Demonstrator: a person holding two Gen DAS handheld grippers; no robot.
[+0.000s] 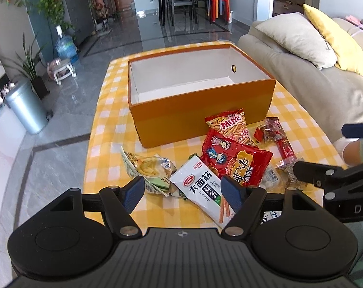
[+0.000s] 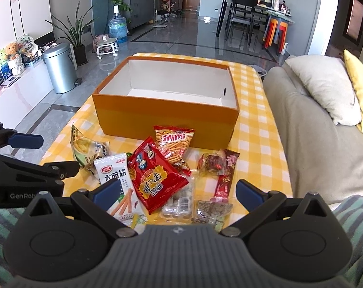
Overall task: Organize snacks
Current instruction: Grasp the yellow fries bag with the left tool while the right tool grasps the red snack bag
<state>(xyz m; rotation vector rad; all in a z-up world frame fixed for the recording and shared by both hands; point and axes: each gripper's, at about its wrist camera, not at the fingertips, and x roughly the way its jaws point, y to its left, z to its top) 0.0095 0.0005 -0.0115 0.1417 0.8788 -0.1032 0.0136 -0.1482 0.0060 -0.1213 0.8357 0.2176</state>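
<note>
Surface: yellow checked cloth (image 1: 104, 129).
Right view only: clear packets (image 2: 179, 204), lower centre.
White packet (image 1: 203, 189): long axis diagonal.
Left gripper (image 1: 181, 189): wide.
Right gripper (image 2: 179, 192): wide.

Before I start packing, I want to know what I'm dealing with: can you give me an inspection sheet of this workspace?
Surface: yellow checked tablecloth covers the table.
Job's things: orange box open, white inside, nothing in it. Snacks lie in front of it: Mimi packet, red packet, white packet, green chip bag, brown bar, clear packs.
Clutter: nothing seen.
Grippers: left gripper open above the white packet; right gripper open above the nearest snacks; neither holds anything.
Cables: nothing seen.
Surroundings: sofa on the right, metal bin on the left, dining table behind.
</note>
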